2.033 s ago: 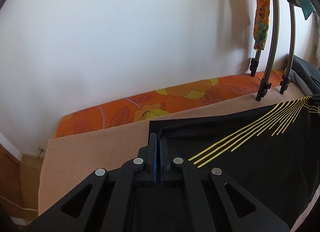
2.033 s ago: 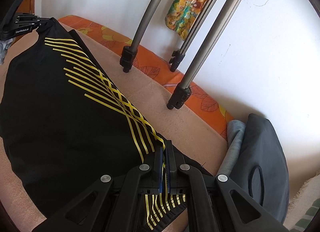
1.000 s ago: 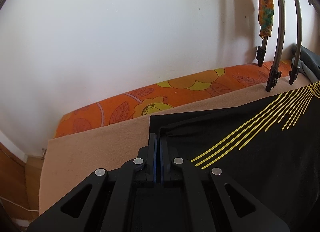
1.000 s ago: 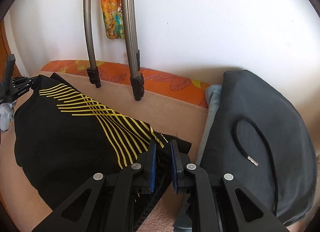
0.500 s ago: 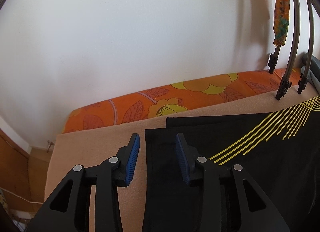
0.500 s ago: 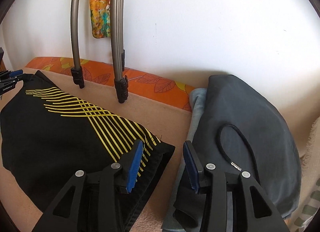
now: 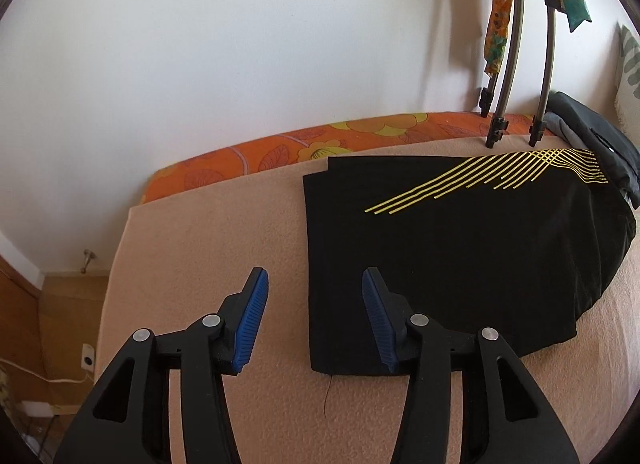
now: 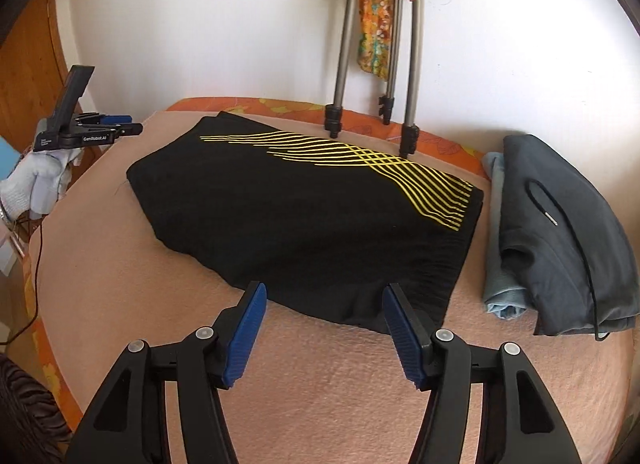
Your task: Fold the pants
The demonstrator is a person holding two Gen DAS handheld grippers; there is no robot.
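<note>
The black pants with yellow stripes [image 7: 460, 248] lie folded flat on the peach blanket [image 7: 200, 248]; they also show in the right wrist view [image 8: 288, 215]. My left gripper [image 7: 314, 316] is open and empty, just above the pants' near left corner. My right gripper [image 8: 322, 332] is open and empty, just in front of the pants' near edge by the waistband. The left gripper [image 8: 120, 125] also shows in the right wrist view, held by a white-gloved hand at the bed's far left.
A folded dark grey garment with a black drawstring [image 8: 560, 232] lies right of the pants. Tripod legs [image 8: 408, 103] stand at the back edge by the white wall. An orange flowered sheet [image 7: 280, 155] borders the blanket. The bed's left edge drops to a wooden floor [image 7: 64, 324].
Both grippers opened and let go of the pants, then pulled back toward me. The pants now lie flat on the blanket.
</note>
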